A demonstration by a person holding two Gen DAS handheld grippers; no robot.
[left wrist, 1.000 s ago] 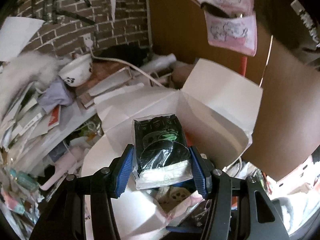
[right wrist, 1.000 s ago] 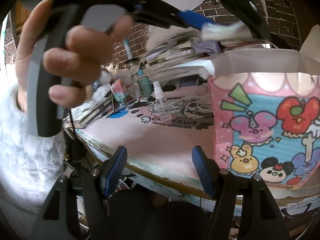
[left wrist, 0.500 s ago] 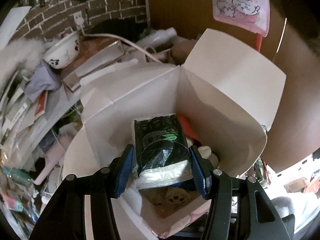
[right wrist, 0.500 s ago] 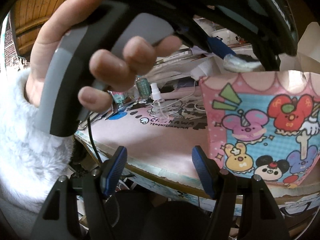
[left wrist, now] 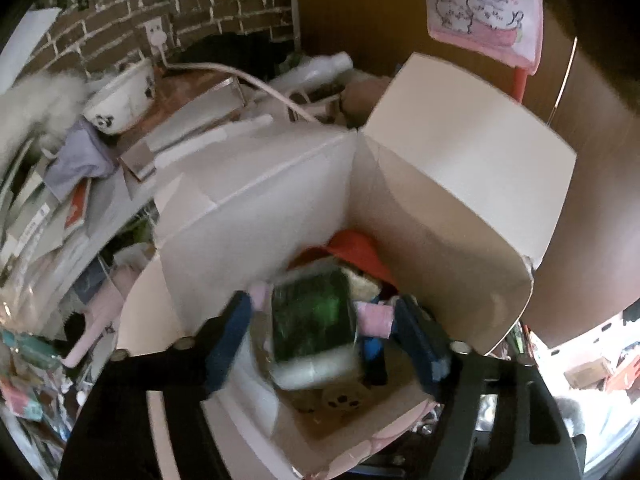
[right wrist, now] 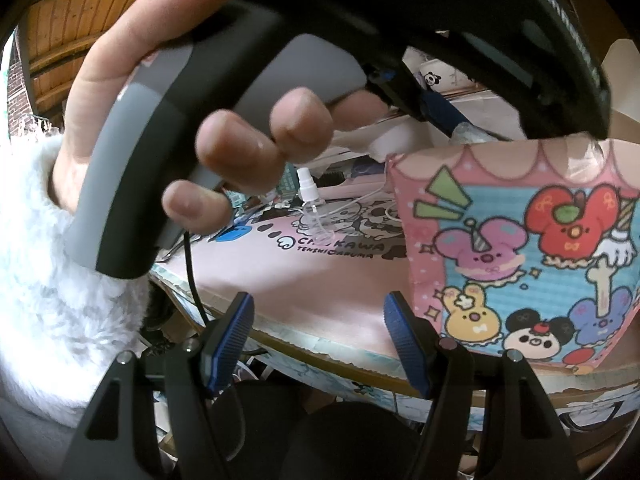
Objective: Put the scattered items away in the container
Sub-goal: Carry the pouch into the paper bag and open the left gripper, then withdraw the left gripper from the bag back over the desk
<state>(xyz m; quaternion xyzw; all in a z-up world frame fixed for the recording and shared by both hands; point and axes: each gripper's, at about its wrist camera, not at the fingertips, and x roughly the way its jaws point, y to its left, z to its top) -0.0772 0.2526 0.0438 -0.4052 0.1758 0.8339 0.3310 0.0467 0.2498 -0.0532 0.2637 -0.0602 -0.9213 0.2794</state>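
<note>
In the left wrist view my left gripper (left wrist: 324, 336) is open over the mouth of the white-lined paper box (left wrist: 472, 184). The black and green tissue pack (left wrist: 310, 322) sits loose between the spread blue fingers, blurred, dropping among a red item (left wrist: 352, 246) and pink items (left wrist: 374, 318) inside. In the right wrist view my right gripper (right wrist: 318, 338) is open and empty, low at the table's front edge. The box's pink cartoon-printed outer wall (right wrist: 520, 256) stands to its right. The person's hand on the left gripper handle (right wrist: 224, 132) fills the upper view.
A clear spray bottle (right wrist: 314, 216) lies on the pink cartoon desk mat (right wrist: 304, 276). Left of the box is clutter: a panda bowl (left wrist: 120, 100), a purple cloth (left wrist: 80, 160), papers, a white cable (left wrist: 256, 84). A pink pouch (left wrist: 484, 12) hangs on the brown wall.
My left gripper moved down into the box mouth and its fingers opened, letting go of the tissue pack, which drops inside. The right gripper stayed put and open.
</note>
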